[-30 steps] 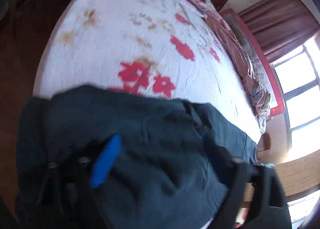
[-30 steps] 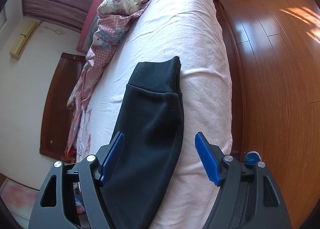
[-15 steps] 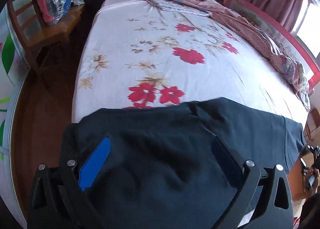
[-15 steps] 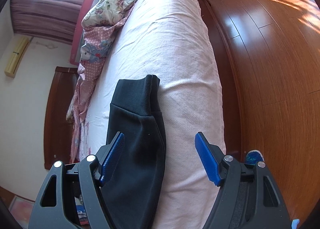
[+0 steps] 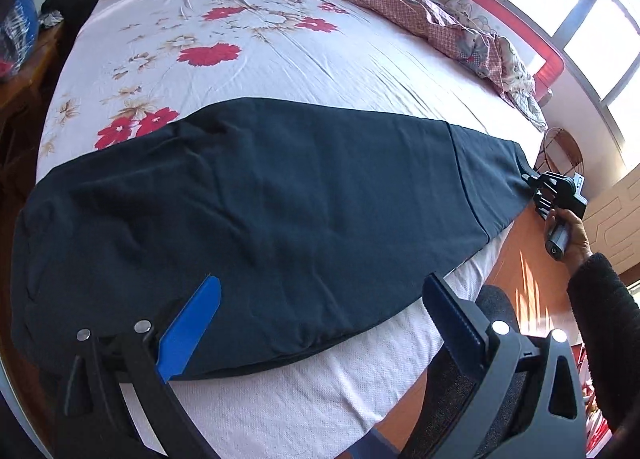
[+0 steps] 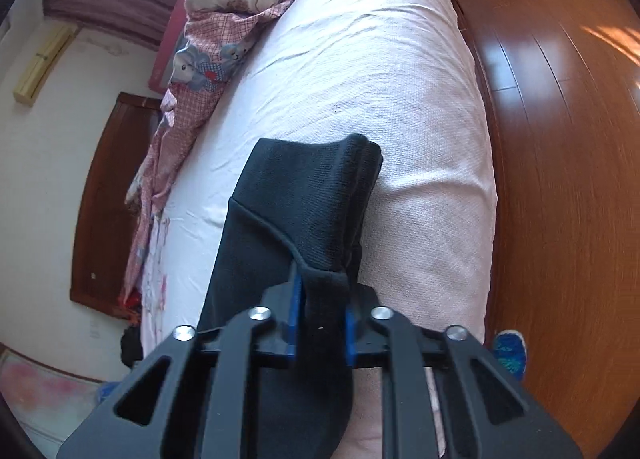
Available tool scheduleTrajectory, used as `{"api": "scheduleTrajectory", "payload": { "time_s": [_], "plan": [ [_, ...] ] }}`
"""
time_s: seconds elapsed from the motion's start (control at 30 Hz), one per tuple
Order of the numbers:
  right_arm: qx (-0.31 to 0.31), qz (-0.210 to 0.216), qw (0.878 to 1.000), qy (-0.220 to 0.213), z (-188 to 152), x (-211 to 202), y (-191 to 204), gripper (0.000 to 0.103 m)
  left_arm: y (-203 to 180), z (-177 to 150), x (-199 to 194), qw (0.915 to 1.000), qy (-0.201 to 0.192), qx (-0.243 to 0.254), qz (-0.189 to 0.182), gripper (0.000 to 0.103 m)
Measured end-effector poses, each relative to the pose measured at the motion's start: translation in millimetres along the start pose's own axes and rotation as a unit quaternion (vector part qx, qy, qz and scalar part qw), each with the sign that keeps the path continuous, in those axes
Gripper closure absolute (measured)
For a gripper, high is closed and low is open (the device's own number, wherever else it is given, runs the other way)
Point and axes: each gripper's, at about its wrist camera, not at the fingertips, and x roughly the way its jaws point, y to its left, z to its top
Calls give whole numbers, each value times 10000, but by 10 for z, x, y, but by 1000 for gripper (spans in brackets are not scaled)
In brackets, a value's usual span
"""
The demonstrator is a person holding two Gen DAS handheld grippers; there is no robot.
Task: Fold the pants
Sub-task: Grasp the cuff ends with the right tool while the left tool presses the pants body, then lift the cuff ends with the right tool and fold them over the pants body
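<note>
Dark navy pants (image 5: 300, 199) lie stretched flat across the near edge of the flowered bed sheet (image 5: 280, 39). My left gripper (image 5: 320, 283) hovers open above the wide waist end, with nothing pinched between its blue pads. At the far right, a hand (image 5: 572, 231) holds my right gripper (image 5: 556, 191) at the cuff end. In the right wrist view the pants (image 6: 296, 199) run away from me, and the right gripper (image 6: 322, 299) is closing its jaws, with a bunched fold of the cuff pressed between the blue pads.
A checked pink quilt (image 5: 400, 3) lies crumpled along the far side of the bed, seen also as the quilt (image 6: 224, 39) at upper left. Wooden floor (image 6: 560, 139) borders the bed edge. A chair with bags (image 5: 20, 39) stands at the left.
The left gripper has drawn back and up from the pants, which now lie spread out flat. The right gripper has moved in on the cuff, and its jaws have gone from wide open to pinching it.
</note>
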Motion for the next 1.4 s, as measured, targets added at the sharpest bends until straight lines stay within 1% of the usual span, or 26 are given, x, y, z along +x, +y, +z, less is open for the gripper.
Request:
{"api": "scheduleTrajectory", "payload": {
  "time_s": [0.07,0.13,0.23,0.33,0.4,0.47,0.53,0.63,0.7,0.77,0.8,0.83,0.87,0.97,1.03,1.07,1.1,1.13,1.17,1.2,1.23,1.27,1.3,1.33,1.37,1.4],
  "plan": [
    [-295,-133,9995,-69,-4,-69,132,96,68,-41,-2,9999,48,-137,-12,2],
    [-846,-243,9959,-202,-58,-181,402,96,175,-51,-37,9995,25,-303,55,2],
    [-1932,-312,9801,-345,-256,-363,981,96,342,-44,-171,9982,-177,-554,130,2],
    [-3119,-296,9483,-504,-663,-559,1625,96,496,-32,-331,9963,-417,-731,199,2],
    [-3936,-293,9169,-587,-1084,-674,1994,96,591,-31,-459,9942,-611,-835,281,2],
    [-4644,-248,8833,-588,-1590,-753,2262,96,699,-45,-574,9916,-792,-959,351,2],
    [-5407,-349,8383,-613,-2186,-742,2443,96,813,-77,-653,9893,-884,-1088,407,2],
    [-6389,-419,7672,-378,-3143,-568,2492,96,964,-168,-707,9864,-916,-1288,451,2],
    [-7033,-618,7081,-116,-3773,-325,2391,96,1033,-227,-700,9854,-869,-1378,492,2],
    [-7664,-973,6349,7,-4281,-58,2182,96,1106,-296,-688,9842,-820,-1485,505,2],
    [-7879,-1124,6054,-90,-4449,-2,2088,96,1138,-321,-687,9838,-796,-1527,501,2],
    [-8004,-1192,5871,-223,-4513,4,2026,96,1166,-346,-690,9830,-775,-1578,530,2],
    [-8056,-1216,5789,-343,-4520,-27,2015,96,1190,-373,-706,9822,-791,-1617,539,2],
    [-8088,-1183,5683,-949,-4484,-273,2150,96,1277,-425,-709,9796,-811,-1752,559,2],
    [-8117,-1012,5653,-1066,-4518,-385,2237,96,1316,-435,-651,9789,-727,-1848,485,2],
    [-8208,-965,5551,-937,-4581,-387,2218,96,1321,-430,-615,9786,-681,-1890,449,2],
    [-8279,-932,5485,-717,-4655,-368,2171,90,1313,-421,-586,9786,-641,-1912,409,2],
    [-8336,-890,5441,-345,-4710,-333,2108,85,1286,-417,-575,9789,-630,-1906,369,2],
    [-8388,-783,5388,68,-4756,-324,2036,66,1263,-403,-569,9796,-634,-1874,354,2],
    [-8385,-735,5398,124,-4761,-376,2000,62,1241,-388,-569,9803,-644,-1831,372,2],
    [-8327,-549,5507,201,-4725,-491,2009,62,1224,-373,-579,9811,-662,-1778,386,2],
    [-8174,-226,5744,387,-4645,-627,2056,62,1213,-365,-596,9816,-689,-1732,407,2],
    [-7939,63,6062,476,-4519,-766,2125,51,1212,-366,-614,9817,-717,-1711,441,2],
    [-7666,388,6388,521,-4366,-894,2191,48,1216,-369,-622,9816,-729,-1703,467,2],
    [-7395,564,6680,608,-4214,-960,2252,48,1227,-369,-620,9815,-713,-1716,465,2],
    [-7144,563,6940,693,-4067,-956,2308,48,1235,-371,-612,9811,-701,-1748,449,2]
  ]
}}
